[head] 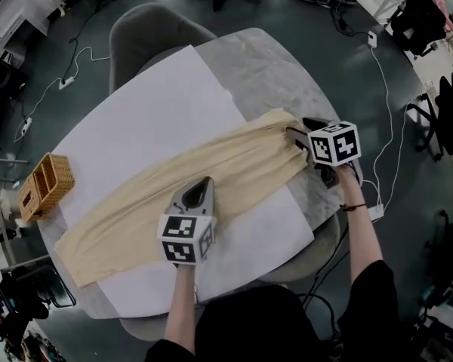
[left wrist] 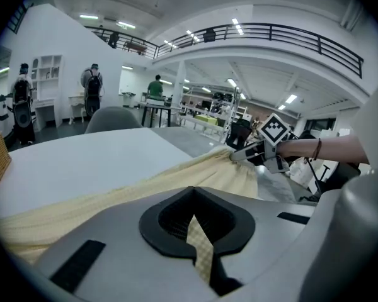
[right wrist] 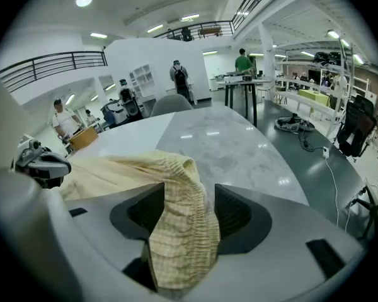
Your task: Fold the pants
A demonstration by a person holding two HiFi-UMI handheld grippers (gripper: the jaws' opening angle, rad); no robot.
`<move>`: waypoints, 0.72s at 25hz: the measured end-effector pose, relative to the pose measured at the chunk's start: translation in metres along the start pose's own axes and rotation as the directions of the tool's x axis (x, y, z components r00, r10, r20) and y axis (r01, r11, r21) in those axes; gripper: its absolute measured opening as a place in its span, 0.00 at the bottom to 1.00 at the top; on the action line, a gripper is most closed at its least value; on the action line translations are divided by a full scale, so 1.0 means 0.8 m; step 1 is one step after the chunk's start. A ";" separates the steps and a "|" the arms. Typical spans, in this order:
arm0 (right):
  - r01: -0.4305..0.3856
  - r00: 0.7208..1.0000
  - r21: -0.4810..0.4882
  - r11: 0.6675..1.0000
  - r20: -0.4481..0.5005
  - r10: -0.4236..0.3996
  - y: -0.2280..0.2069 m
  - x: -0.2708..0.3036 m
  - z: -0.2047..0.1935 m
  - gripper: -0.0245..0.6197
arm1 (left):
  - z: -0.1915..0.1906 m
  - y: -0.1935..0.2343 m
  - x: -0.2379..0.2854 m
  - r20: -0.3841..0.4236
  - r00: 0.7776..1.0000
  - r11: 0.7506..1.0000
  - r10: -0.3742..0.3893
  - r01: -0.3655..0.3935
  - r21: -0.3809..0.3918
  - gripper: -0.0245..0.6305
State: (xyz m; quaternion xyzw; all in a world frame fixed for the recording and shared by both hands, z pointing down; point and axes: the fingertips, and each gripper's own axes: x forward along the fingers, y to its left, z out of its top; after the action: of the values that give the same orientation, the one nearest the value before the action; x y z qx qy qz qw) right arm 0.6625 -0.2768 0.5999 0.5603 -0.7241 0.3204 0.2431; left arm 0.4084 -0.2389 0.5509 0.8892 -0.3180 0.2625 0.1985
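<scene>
Pants (head: pixel 234 168): pale yellow, stretched slantwise on a white sheet (head: pixel 151 104) over the table (head: pixel 272 66)
Left gripper (head: pixel 202 183): clamped on the near edge, probably anchoring the fold
Right gripper (head: pixel 298 136): jaws apart, waistband (right wrist: pixel 176 168) draped loose between them, not gripped

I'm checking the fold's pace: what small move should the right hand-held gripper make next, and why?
Probably draw the right hand-held gripper back off the waistband: its jaws stand apart with the gathered band loose between them, and the pants lie stretched across the table, the left hand-held gripper pinching their near edge.
</scene>
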 end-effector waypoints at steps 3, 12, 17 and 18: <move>-0.032 0.998 -0.008 0.999 -0.056 0.032 0.003 0.014 -0.007 0.37 | -0.001 0.003 0.003 -0.002 1.000 1.000 0.002 -0.002 -0.006 0.05; 0.038 0.985 -0.180 0.983 -0.162 -0.068 0.008 0.017 -0.017 0.33 | 0.004 0.001 0.006 0.014 1.000 0.999 0.022 -0.021 -0.026 0.05; 0.045 0.982 -0.132 0.990 -0.174 -0.068 0.001 0.017 -0.016 0.24 | 0.004 0.000 0.003 0.017 0.999 0.999 0.029 -0.029 -0.033 0.05; 0.045 0.982 -0.133 0.990 -0.176 -0.068 0.000 0.017 -0.016 0.21 | 0.004 0.000 0.002 0.017 0.999 0.999 0.032 -0.031 -0.033 0.05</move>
State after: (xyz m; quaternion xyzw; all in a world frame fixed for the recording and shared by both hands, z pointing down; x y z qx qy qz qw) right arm 0.6588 -0.2763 0.6183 0.5326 -0.7020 0.3156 0.3521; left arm 0.4105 -0.2410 0.5495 0.8829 -0.3379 0.2526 0.2062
